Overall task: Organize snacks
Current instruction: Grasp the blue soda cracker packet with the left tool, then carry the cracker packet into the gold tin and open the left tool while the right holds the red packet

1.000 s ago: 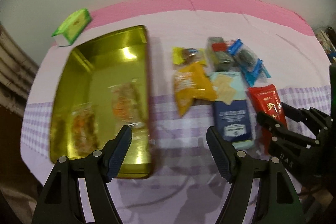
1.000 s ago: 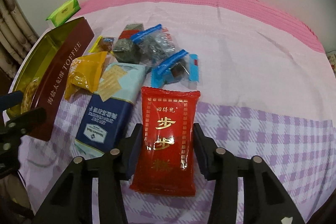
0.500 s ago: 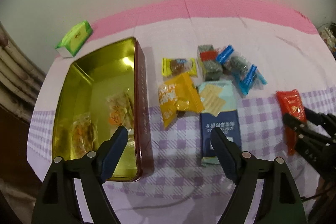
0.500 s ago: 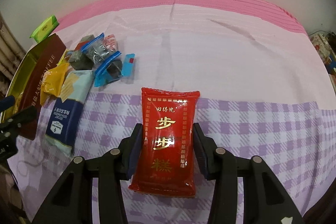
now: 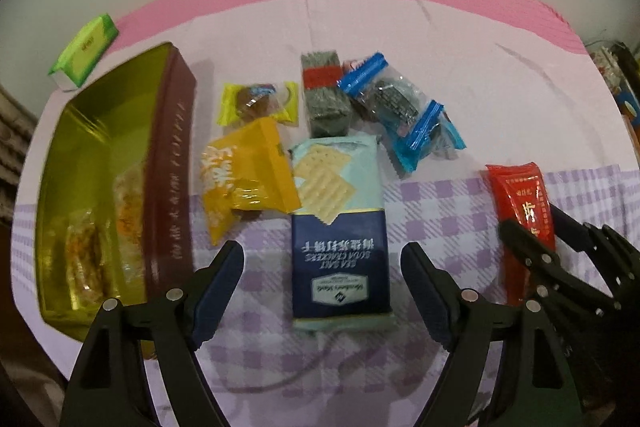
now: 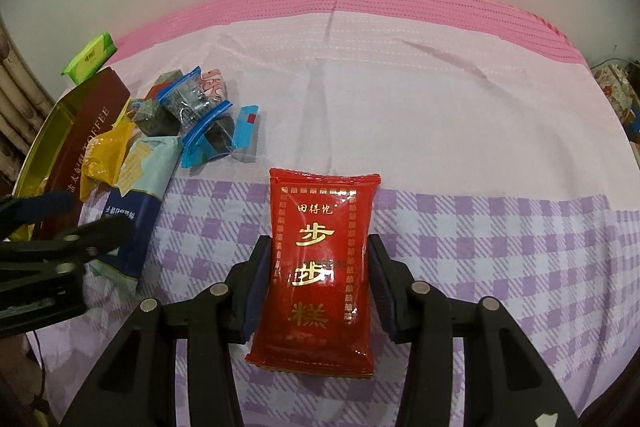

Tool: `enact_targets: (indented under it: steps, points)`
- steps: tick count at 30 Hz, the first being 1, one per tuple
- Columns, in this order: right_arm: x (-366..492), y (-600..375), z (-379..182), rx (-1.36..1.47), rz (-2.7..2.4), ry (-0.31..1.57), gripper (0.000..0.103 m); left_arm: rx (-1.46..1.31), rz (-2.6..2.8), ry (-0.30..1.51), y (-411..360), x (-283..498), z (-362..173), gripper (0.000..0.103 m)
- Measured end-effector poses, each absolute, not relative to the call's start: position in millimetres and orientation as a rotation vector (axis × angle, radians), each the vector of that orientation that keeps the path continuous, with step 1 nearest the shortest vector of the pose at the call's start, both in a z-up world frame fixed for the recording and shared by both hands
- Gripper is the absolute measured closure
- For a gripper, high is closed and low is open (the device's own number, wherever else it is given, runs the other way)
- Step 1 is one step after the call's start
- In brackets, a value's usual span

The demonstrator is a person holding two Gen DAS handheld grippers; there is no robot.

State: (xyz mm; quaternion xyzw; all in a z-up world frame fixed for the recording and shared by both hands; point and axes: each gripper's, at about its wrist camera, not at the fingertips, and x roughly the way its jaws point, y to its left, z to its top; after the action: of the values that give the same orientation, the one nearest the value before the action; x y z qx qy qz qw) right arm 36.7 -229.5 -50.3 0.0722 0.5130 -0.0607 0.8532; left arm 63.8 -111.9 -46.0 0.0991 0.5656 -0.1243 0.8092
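1. Nearest in the right wrist view, our right gripper [image 6: 320, 285] is clamped on the red snack packet [image 6: 318, 267]; both pads press its long sides, low in the middle of the frame.
2. In the left wrist view, our left gripper [image 5: 322, 291] has its jaws wide apart with nothing held. The lower end of the blue cracker pack [image 5: 340, 231] lies between the fingers, at the bottom centre, and we see a gap on each side of it.
3. In the same view, the red packet appears at the right edge in the dark fingers of the other gripper.
4. Left of the cracker pack lies the orange packet [image 5: 246, 167], touching its corner.
5. At the left edge stands the open gold tin [image 5: 80, 155] with a brown side; two clear wrapped snacks [image 5: 108, 227] lie inside.
6. Further up, in the middle, we see the yellow wrapped candy [image 5: 258, 103], the grey-green block [image 5: 324, 93] and the clear bags with blue strips [image 5: 400, 111], close together.
7. Farthest, at the upper left, the green box [image 5: 84, 47] lies on the checked cloth [image 5: 440, 219], apart from the tin.
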Motion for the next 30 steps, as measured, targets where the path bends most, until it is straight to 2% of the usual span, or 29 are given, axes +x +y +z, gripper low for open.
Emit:
enact_targets:
  steps: [12,14,16,30]
  points:
    - [38.4,-230.0,-49.1,0.165,-0.129,1.083,0.059,0.167,-0.258,1.256,-123.6,93.2,-66.8,0.034]
    - [38.1,-229.5,-48.6,0.164,-0.130,1.083,0.059,0.174,-0.272,1.241,-124.1,91.4,-65.5,0.047]
    - [38.0,-229.6,-49.0,0.163,-0.132,1.083,0.059,0.179,-0.282,1.237,-123.6,86.4,-64.1,0.052]
    - [39.8,-221.6,-51.6,0.103,-0.153,1.086,0.058,0.175,-0.340,1.297,-98.2,43.0,-59.0,0.052]
